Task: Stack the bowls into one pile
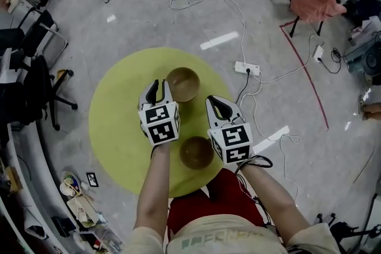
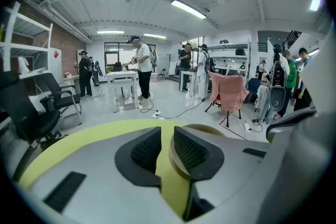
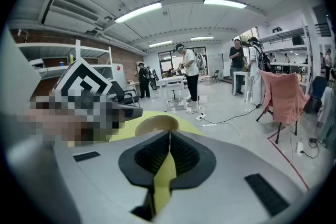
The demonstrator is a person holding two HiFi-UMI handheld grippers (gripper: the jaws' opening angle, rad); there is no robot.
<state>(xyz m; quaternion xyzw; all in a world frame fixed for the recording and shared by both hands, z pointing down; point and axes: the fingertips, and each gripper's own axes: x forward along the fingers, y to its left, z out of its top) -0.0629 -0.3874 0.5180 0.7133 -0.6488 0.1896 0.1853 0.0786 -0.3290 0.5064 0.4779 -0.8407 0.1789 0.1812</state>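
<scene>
Bowls sit apart, unstacked, on my round yellow bench [image 1: 119, 122]. The far bowl [image 1: 183, 84] lies just beside the tips of my left hand-held gripper [image 1: 158, 87], whose jaws are slightly spread with only bench top showing between them. The near bowl [image 1: 197, 152] rests between the two marker cubes, closer to me. My right hand-held gripper [image 1: 214, 102] has its jaws pressed together, holding nothing.

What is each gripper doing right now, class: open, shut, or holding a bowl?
Left gripper: open a little, nothing between the jaws.
Right gripper: shut, empty.
</scene>
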